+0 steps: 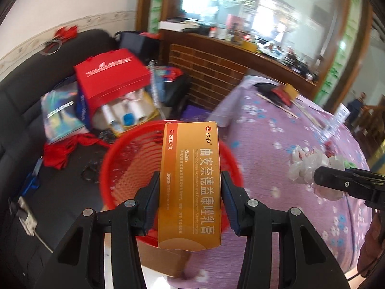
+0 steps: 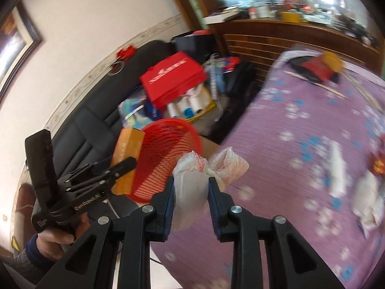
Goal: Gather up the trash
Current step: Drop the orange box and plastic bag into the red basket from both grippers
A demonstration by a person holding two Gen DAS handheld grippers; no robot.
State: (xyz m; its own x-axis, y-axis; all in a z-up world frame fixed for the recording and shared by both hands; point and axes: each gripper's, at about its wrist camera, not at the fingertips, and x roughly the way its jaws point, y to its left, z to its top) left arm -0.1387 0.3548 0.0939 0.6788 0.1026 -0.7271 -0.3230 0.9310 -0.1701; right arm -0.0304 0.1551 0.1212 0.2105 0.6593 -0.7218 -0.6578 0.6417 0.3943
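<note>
My left gripper [image 1: 190,177] is shut on an orange medicine carton [image 1: 190,183], held upright over the red mesh basket [image 1: 125,168]. In the right wrist view the same carton [image 2: 128,149] shows at the basket's [image 2: 168,159] left rim, with the left gripper [image 2: 120,165] clamped on it. A crumpled clear plastic bag [image 2: 192,187] with red print is pinched in my right gripper [image 2: 190,180], just right of the basket above the purple cloth. The left wrist view catches that bag [image 1: 305,166] and the right gripper [image 1: 320,177] at the right.
A purple flowered tablecloth [image 1: 276,144] covers the table, with wrappers [image 2: 368,192] and sticks [image 2: 315,83] lying on it. A black sofa [image 1: 36,96] behind the basket carries a red gift bag [image 1: 110,74], rolls and clutter. A cardboard box [image 1: 163,255] sits under the basket. A hand [image 2: 53,240] grips the left tool.
</note>
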